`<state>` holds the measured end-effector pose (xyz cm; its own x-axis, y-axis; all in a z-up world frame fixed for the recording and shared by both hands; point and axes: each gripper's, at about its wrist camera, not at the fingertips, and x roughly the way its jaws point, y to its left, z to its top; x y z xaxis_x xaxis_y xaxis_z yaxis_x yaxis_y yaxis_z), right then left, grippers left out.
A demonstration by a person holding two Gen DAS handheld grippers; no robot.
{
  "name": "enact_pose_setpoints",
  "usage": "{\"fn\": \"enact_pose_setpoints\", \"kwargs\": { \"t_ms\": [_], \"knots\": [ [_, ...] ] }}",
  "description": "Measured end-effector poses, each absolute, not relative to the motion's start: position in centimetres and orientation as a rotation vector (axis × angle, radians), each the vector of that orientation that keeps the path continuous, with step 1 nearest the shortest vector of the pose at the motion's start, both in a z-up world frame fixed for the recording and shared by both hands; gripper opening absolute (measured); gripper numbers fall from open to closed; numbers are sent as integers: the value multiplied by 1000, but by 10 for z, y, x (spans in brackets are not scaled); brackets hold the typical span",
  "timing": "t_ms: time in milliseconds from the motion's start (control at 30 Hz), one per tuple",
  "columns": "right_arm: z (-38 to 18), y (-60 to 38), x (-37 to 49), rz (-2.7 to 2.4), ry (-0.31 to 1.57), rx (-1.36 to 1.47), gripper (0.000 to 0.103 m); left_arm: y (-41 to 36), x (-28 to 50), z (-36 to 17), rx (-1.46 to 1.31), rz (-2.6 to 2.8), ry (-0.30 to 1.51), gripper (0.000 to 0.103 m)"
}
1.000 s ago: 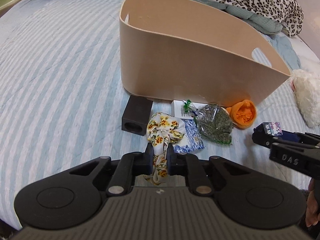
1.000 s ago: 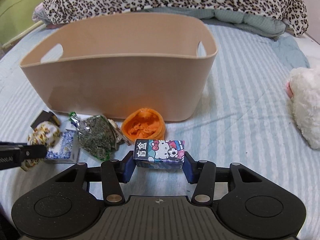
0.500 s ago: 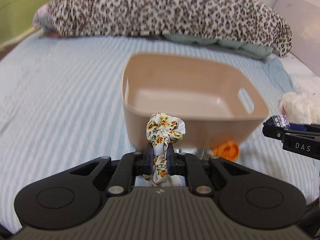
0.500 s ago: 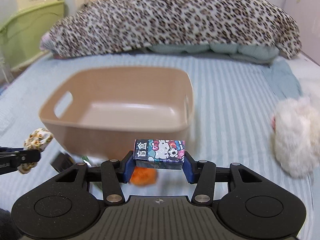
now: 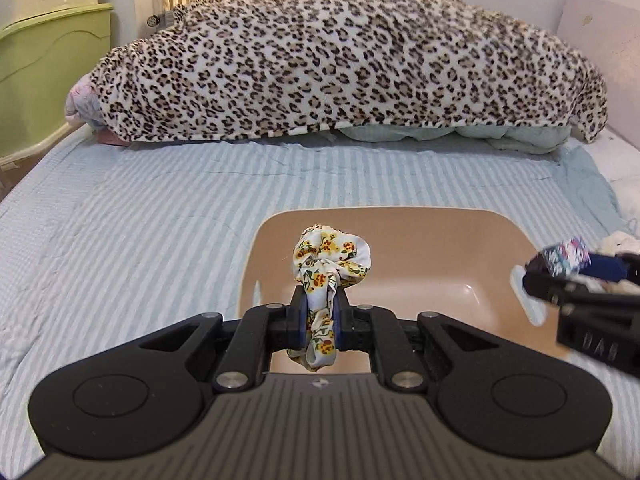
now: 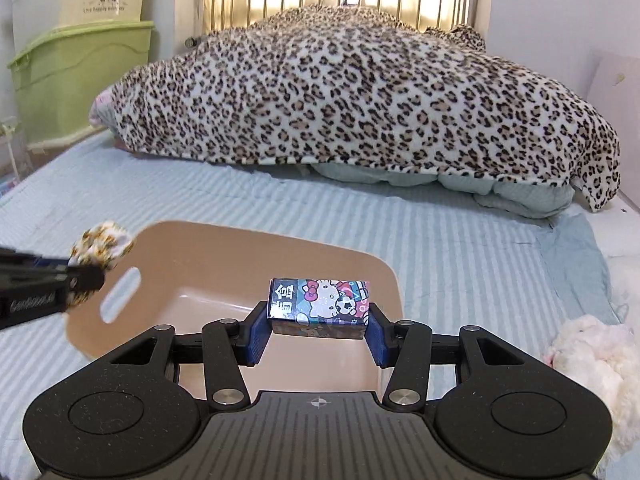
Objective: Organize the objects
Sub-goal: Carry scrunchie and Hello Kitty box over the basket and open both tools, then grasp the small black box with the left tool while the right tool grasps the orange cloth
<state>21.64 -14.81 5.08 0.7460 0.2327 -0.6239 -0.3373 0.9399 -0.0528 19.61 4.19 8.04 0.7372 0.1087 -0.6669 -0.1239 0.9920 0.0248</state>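
My left gripper (image 5: 320,316) is shut on a floral fabric scrunchie (image 5: 330,258) and holds it above the near rim of the beige plastic basket (image 5: 432,236). My right gripper (image 6: 318,326) is shut on a small Hello Kitty box (image 6: 318,306) and holds it above the same basket (image 6: 224,252). The basket's inside looks bare. The right gripper with the box shows blurred in the left wrist view (image 5: 560,268); the left gripper with the scrunchie shows at the left of the right wrist view (image 6: 92,264).
The basket stands on a bed with a blue striped cover (image 5: 140,220). A leopard-print blanket (image 5: 340,60) is heaped at the far end. A white plush toy (image 6: 592,352) lies right of the basket. A green storage bin (image 6: 76,76) stands at the far left.
Both grippers have risen from the bed surface and moved forward over the basket, each carrying its object. The loose items in front of the basket have dropped out of view.
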Motion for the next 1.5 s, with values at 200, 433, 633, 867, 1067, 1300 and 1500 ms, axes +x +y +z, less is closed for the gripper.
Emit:
{"fn": "enact_pose_setpoints", "kwargs": {
  "t_ms": [200, 433, 633, 867, 1067, 1300, 1500],
  "knots": [
    [22, -148, 247, 285, 768, -129, 46, 30, 231, 46, 18, 125, 833, 14],
    [-9, -146, 256, 277, 860, -174, 48, 27, 242, 0, 8, 97, 1001, 19],
    [-6, -155, 241, 275, 853, -162, 69, 31, 221, 22, -25, 88, 951, 71],
    [25, -170, 207, 290, 787, -186, 100, 28, 187, 58, 19, 85, 873, 79],
    [31, -186, 182, 316, 806, -168, 103, 35, 155, 63, -4, 89, 871, 80],
    [3, -194, 169, 307, 874, -179, 103, 58, 133, 34, -27, 114, 961, 81],
    [-29, -194, 167, 314, 951, -175, 103, 64, 133, 0, 18, 150, 1035, 81]
  ]
}}
